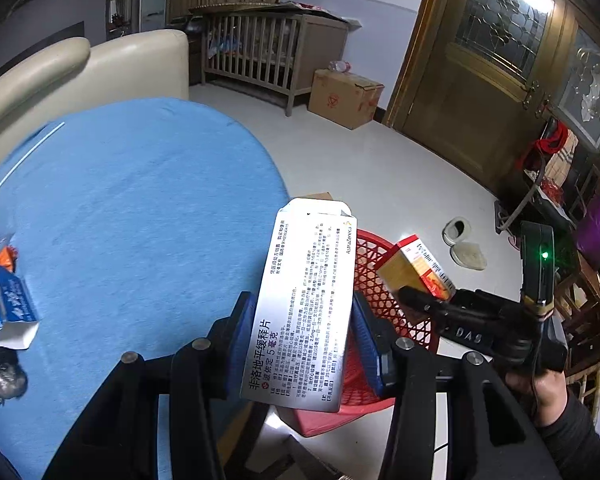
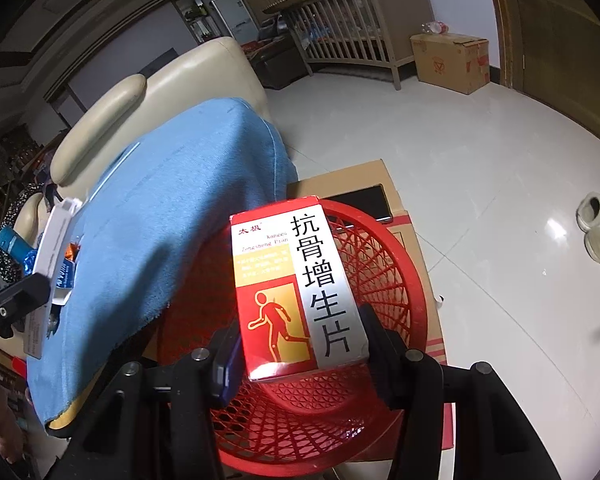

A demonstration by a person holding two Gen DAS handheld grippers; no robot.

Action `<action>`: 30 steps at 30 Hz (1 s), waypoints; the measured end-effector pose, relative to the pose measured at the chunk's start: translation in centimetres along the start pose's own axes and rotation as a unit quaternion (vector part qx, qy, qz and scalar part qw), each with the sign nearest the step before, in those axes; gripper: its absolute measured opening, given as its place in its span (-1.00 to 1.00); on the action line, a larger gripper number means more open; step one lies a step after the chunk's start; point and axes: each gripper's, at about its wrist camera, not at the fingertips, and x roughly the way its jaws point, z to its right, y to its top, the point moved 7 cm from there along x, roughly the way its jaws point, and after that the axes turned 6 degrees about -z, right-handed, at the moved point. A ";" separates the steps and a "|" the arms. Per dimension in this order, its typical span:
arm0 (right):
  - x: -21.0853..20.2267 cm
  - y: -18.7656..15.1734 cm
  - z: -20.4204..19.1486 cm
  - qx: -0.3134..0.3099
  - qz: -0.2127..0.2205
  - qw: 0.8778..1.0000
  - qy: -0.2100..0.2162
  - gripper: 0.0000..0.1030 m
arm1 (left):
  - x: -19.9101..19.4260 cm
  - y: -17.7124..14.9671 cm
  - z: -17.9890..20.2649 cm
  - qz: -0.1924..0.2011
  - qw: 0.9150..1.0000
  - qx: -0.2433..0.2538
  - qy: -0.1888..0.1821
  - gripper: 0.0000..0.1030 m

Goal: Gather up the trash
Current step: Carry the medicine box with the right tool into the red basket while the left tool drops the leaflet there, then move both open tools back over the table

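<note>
Red box (image 2: 296,292) clamped between right jaws, above red basket (image 2: 384,272).

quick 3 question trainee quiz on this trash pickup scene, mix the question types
1. True or false: both tongs hold a box.
2. The red and yellow box in the right tongs hangs over: A) the blue cloth B) the red basket C) the cot
3. Fill in: the left tongs grip a ____ box with black print.

Key: 1 true; 2 B; 3 white
</note>
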 end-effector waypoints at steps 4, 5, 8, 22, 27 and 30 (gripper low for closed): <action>0.2 -0.3 0.4 0.003 -0.003 1.000 -0.001 0.09 | 0.8 0.2 1.1 -0.007 1.000 0.005 -0.002 -0.04; 0.2 -0.3 0.5 0.004 -0.004 1.000 -0.002 0.09 | 1.0 0.2 1.3 -0.008 1.000 0.007 -0.002 -0.03; 0.3 -0.4 0.4 0.008 -0.005 1.000 -0.001 0.23 | 1.7 0.2 2.1 -0.013 1.000 0.014 0.000 -0.03; -3.7 1.7 1.6 0.047 0.056 0.997 0.004 0.34 | 4.3 0.8 3.9 -0.033 0.999 0.025 0.013 0.29; -4.9 2.1 1.6 0.050 0.069 0.996 0.006 0.34 | 5.7 0.5 3.8 -0.052 0.998 0.020 0.020 0.57; -5.1 2.2 1.5 0.049 0.070 0.996 0.006 0.34 | 5.3 0.3 2.9 -0.049 0.999 0.009 0.022 0.57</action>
